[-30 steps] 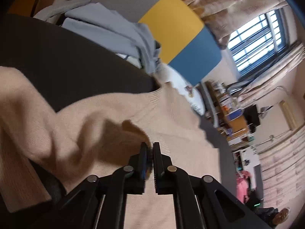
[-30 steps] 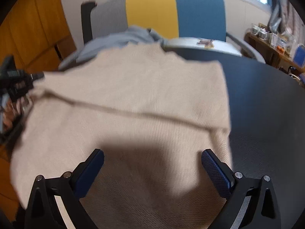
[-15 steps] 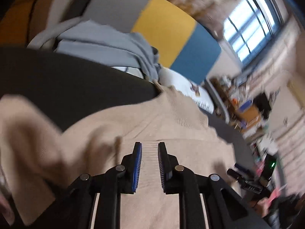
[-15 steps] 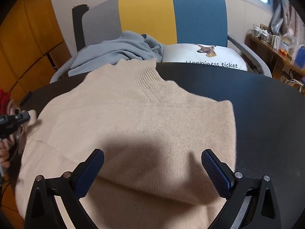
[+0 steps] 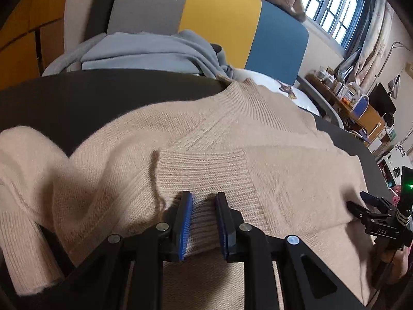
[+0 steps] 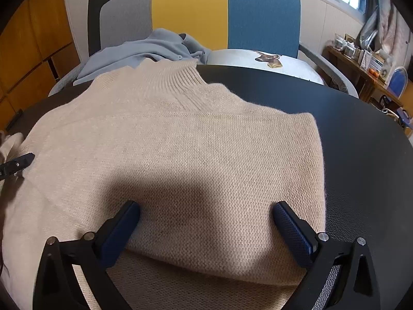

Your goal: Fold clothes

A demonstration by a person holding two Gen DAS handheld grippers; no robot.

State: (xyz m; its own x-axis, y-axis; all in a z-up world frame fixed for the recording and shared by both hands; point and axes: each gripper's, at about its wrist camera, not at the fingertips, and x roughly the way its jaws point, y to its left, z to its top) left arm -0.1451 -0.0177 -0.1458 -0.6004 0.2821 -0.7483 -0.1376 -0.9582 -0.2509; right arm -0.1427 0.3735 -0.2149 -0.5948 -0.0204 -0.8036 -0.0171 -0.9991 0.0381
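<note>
The beige sweater [image 6: 180, 155] lies spread on the black table [image 6: 361, 134], collar toward the chair [image 6: 227, 10]. The left tool [image 5: 204, 206], slightly parted, straddles a folded-in ribbed cuff [image 5: 204, 170]; the right tool [image 6: 206, 217] is spread wide. Layers should be kept flat and edges aligned.

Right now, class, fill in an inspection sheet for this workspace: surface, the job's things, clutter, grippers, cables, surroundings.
Surface: dark round table, bare on its right side.
Job's things: beige sweater spread on the table, collar toward the far edge, one part already folded over; a ribbed cuff lies on top in the left wrist view.
Clutter: nothing seen on the table.
Grippers: left gripper slightly open, fingers straddling the ribbed cuff; right gripper wide open above the sweater.
Cables: nothing seen.
Surroundings: grey, yellow and blue chair behind the table holding a grey-blue garment and a white printed cushion; cluttered shelf; window.
</note>
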